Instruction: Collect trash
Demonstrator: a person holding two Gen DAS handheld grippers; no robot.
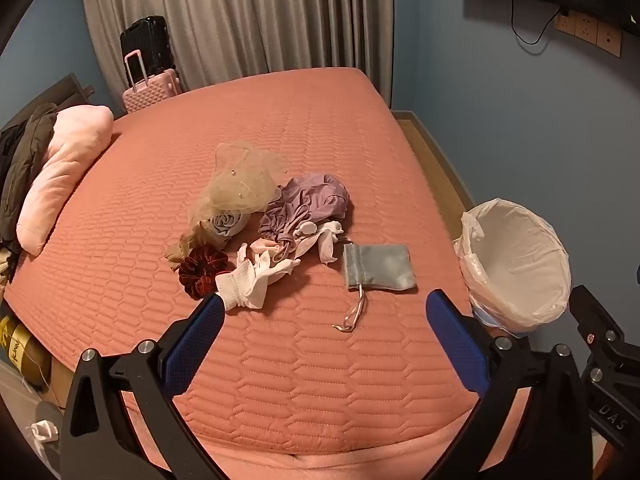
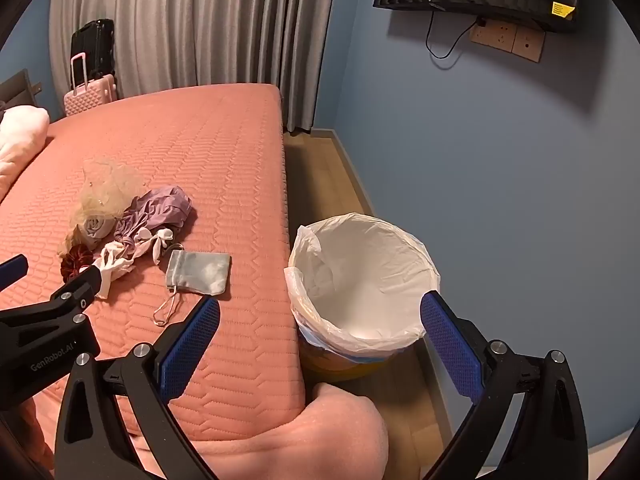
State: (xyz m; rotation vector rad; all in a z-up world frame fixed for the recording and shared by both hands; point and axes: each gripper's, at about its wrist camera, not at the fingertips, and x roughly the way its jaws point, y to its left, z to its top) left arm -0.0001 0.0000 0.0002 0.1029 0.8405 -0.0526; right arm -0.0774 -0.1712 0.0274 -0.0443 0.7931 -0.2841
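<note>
Broadly, a bed (image 1: 304, 380) with a quilted salmon cover fills most of the left wrist view, with grey curtains (image 1: 240, 20) and blue walls behind it; a pale pink pillow (image 1: 60, 176) lies at its left edge, and a pink suitcase (image 1: 150, 88) stands beyond the far corner; a bin (image 2: 360, 280) lined with a white bag sits on the floor just beside the bed's right edge; near the middle of the bed lies a loose heap of small things: beige tulle (image 1: 240, 184), a crumpled lilac cloth (image 1: 312, 200), white gloves (image 1: 256, 276), a dark red scrunchie (image 1: 200, 272), and, a little apart to the right, a grey pouch (image 1: 378, 268) with its cord trailing toward the camera; the left gripper (image 1: 324, 312) hangs over the bed with jaws spread wide and nothing between them; the right gripper (image 2: 320, 316) hangs over the bed's edge and the bin, jaws likewise wide and holding nothing.
</note>
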